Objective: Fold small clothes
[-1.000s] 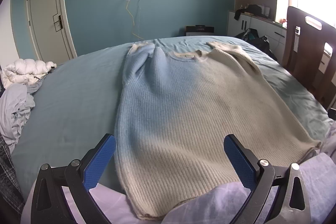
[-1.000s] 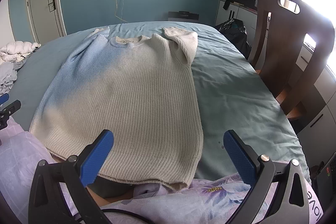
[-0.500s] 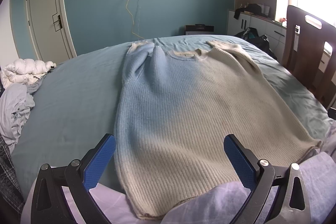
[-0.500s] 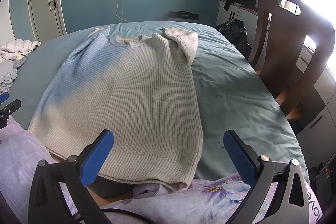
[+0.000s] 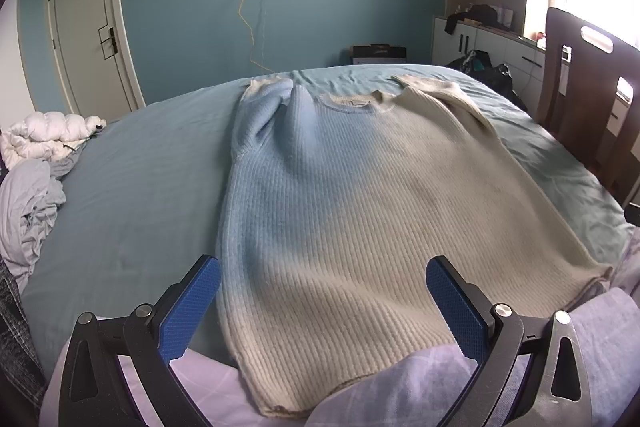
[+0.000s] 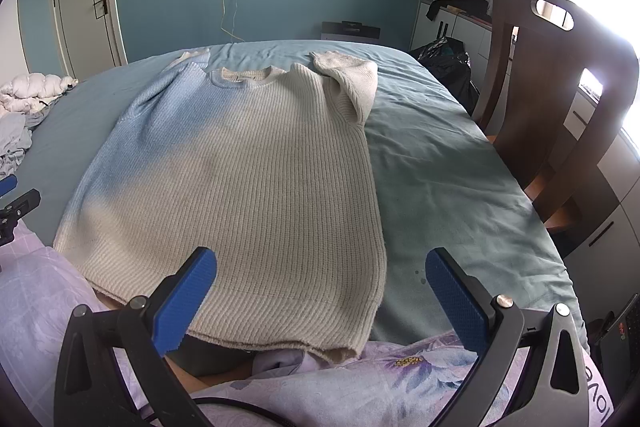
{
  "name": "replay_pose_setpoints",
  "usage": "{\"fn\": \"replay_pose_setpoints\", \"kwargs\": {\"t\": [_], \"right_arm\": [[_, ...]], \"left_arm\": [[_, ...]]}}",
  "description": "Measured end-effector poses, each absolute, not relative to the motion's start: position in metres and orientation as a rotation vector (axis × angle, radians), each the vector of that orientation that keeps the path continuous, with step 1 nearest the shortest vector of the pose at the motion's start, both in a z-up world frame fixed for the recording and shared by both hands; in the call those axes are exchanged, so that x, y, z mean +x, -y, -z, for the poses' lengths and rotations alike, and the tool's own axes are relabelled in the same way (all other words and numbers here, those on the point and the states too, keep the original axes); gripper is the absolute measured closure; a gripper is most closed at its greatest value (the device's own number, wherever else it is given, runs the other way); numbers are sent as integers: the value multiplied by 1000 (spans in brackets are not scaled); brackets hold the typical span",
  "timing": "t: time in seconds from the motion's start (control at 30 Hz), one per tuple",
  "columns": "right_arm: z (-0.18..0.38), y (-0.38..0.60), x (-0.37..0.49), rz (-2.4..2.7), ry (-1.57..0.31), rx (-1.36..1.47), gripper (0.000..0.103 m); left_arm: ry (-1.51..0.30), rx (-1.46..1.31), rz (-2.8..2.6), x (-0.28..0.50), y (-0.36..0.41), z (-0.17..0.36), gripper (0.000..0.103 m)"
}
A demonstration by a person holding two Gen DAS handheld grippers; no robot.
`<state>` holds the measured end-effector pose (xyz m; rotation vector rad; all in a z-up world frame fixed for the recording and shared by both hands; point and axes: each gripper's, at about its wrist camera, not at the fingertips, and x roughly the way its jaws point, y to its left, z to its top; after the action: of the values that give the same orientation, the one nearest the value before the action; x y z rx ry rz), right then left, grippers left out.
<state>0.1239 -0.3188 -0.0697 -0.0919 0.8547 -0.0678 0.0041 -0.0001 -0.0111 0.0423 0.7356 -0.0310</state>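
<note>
A ribbed knit sweater [image 5: 360, 203], fading from pale blue on one shoulder to cream, is lying flat and face up on the teal bedsheet [image 5: 132, 195], its neckline pointing away from both grippers and its hem nearest them. Both short sleeves are lying folded in over the shoulders.

The left gripper [image 5: 322, 311] is hovering just above the hem with its blue-padded fingers [image 5: 190, 307] spread wide and holding nothing; the sweater's left edge is running up just inside the left finger, and the body is filling the gap ahead of it. The hem is draping over a lilac floral quilt [image 5: 432, 383] right beneath the gripper.

The right gripper [image 6: 320, 299] is likewise gaping wide and empty, hanging over the sweater's near right corner [image 6: 340, 343]; the garment's right edge is passing between its fingers, so cream knit is sitting ahead of the left pad [image 6: 184, 303] and bare sheet ahead of the right one. Below the hem, something skin-toned is showing, possibly the person's arm, though the view is too cramped to tell.

Far to the left of the left gripper, a white puffer jacket [image 5: 44, 139] and crumpled grey cloth [image 5: 28, 211] are lying at the bed's edge. To the right of the right gripper, a dark wooden chair [image 6: 560, 99] is standing beside the bed.
</note>
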Motion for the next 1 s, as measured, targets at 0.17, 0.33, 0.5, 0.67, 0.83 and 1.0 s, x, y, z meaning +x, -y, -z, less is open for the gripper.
{"fn": "replay_pose_setpoints", "kwargs": {"t": [0.17, 0.33, 0.5, 0.67, 0.83, 1.0], "right_arm": [[70, 319, 124, 69, -855, -93, 1], [70, 318, 124, 69, -854, -93, 1], [68, 318, 124, 67, -854, -98, 1], [65, 318, 121, 67, -843, -105, 1], [63, 314, 120, 67, -831, -117, 1], [64, 316, 122, 65, -837, -97, 1]], "left_arm": [[-735, 43, 31, 5, 0, 11, 0], [-735, 44, 31, 4, 0, 11, 0], [-736, 45, 30, 5, 0, 10, 0], [-729, 51, 28, 4, 1, 10, 0], [-739, 46, 49, 12, 0, 1, 0], [-747, 54, 46, 36, 3, -12, 0]]}}
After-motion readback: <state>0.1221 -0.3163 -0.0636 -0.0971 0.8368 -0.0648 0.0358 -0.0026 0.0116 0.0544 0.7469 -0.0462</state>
